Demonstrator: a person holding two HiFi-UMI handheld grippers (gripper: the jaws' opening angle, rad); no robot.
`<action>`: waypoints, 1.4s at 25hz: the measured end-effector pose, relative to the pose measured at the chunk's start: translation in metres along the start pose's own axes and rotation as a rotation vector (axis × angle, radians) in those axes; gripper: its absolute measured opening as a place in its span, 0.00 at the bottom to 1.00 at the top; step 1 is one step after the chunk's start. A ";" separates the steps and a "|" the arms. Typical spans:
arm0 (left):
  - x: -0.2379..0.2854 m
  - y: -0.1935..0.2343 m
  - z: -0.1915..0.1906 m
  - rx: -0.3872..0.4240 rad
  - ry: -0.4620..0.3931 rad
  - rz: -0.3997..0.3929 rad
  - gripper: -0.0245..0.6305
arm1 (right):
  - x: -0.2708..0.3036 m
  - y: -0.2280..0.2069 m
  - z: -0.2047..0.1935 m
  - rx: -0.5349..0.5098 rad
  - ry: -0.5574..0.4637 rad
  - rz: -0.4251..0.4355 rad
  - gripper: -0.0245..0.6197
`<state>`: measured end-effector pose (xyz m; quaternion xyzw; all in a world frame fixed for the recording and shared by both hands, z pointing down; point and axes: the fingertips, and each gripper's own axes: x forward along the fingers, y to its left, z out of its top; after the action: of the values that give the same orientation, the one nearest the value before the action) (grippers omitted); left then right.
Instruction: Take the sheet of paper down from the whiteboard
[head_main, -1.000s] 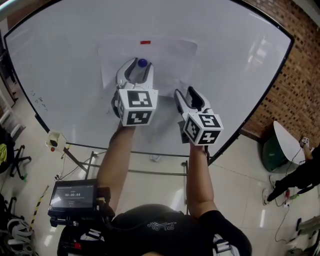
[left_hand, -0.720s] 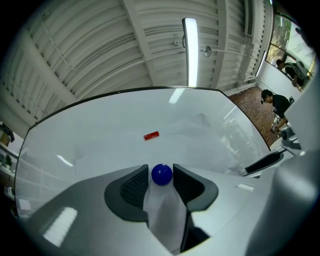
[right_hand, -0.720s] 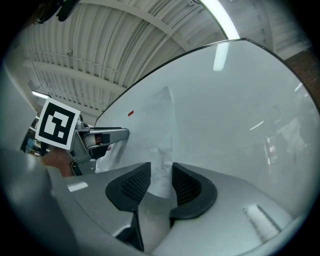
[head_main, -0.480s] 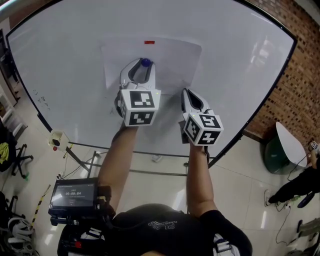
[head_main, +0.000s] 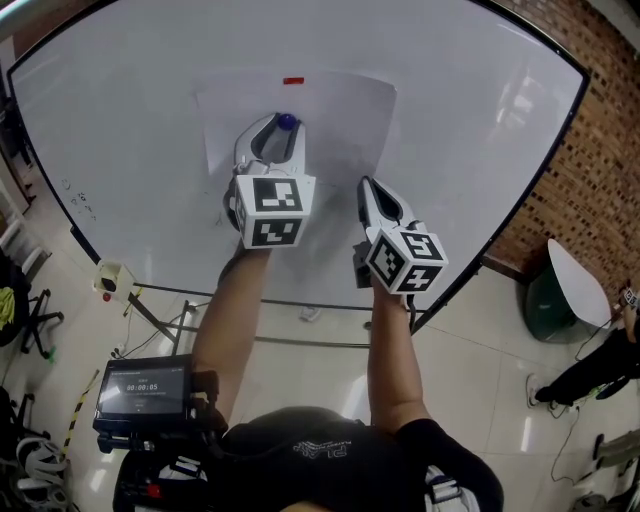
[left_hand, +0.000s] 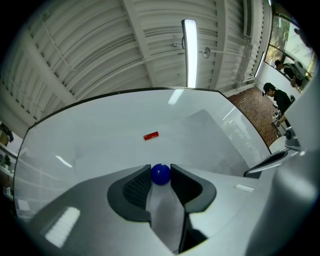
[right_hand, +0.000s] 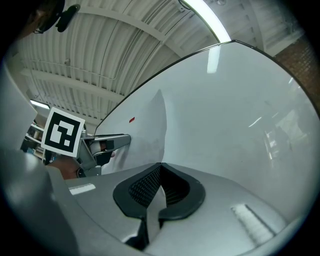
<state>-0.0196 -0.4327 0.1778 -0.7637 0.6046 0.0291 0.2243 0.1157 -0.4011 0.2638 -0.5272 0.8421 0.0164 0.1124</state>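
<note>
A white sheet of paper (head_main: 340, 110) hangs on the whiteboard (head_main: 480, 120), with a small red magnet (head_main: 292, 81) at its top edge and a round blue magnet (head_main: 286, 122) lower down. My left gripper (head_main: 284, 126) is closing, and the blue magnet (left_hand: 160, 173) sits between its tips, touching both pads. My right gripper (head_main: 364, 184) is shut on the sheet's lower right edge; in the right gripper view the paper (right_hand: 145, 135) runs down into the closed jaws of that gripper (right_hand: 160, 167).
A brick wall (head_main: 590, 170) stands right of the board. Below the board on the tiled floor are a stand with a small screen (head_main: 145, 390), a white round table (head_main: 580, 285) and a person (head_main: 590, 365) at the far right.
Both grippers have closed: the left one around the blue magnet, the right one onto the paper's edge. The right gripper has rolled slightly. Neither hand has shifted.
</note>
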 end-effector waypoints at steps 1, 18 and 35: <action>0.000 0.000 0.000 -0.015 0.000 -0.004 0.23 | -0.001 0.000 0.000 -0.005 0.001 -0.003 0.05; -0.100 -0.010 -0.054 -0.207 0.149 -0.001 0.23 | -0.074 0.000 -0.039 -0.124 0.118 -0.103 0.06; -0.235 -0.011 -0.102 -0.227 0.245 0.062 0.23 | -0.156 0.054 -0.095 -0.197 0.201 -0.089 0.06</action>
<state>-0.0947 -0.2556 0.3468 -0.7631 0.6433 0.0109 0.0601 0.1162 -0.2534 0.3840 -0.5715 0.8192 0.0410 -0.0243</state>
